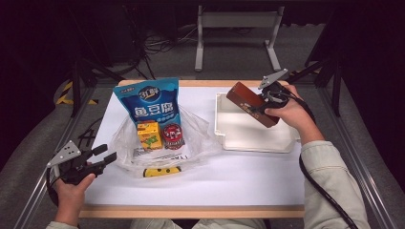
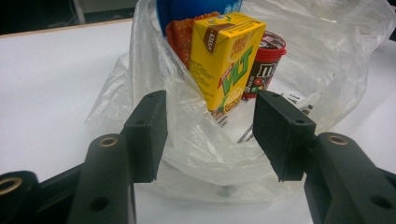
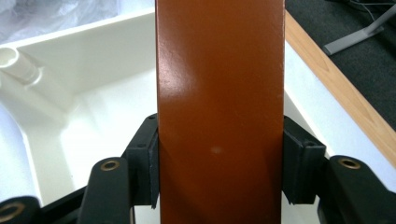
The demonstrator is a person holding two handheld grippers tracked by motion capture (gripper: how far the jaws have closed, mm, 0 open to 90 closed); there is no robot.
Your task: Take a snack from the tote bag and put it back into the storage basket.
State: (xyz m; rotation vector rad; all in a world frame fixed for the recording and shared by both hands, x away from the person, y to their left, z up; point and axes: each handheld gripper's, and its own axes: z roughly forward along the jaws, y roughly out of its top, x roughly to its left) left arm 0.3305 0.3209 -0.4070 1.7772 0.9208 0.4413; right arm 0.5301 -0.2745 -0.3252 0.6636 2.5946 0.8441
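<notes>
Placement is the step: your right gripper (image 1: 261,106) clamps the brown box (image 1: 251,104) over the white tray (image 1: 229,138). Lower it in, then release; your left gripper (image 1: 106,156) waits with jaws apart beside the plastic bag (image 1: 198,136).

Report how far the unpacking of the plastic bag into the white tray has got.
Done: nothing lies in the white tray. In hand: the right tool grips a brown box above the tray. Left: the blue pouch, yellow carton and dark tub sit in the plastic bag; the left tool waits open.
</notes>
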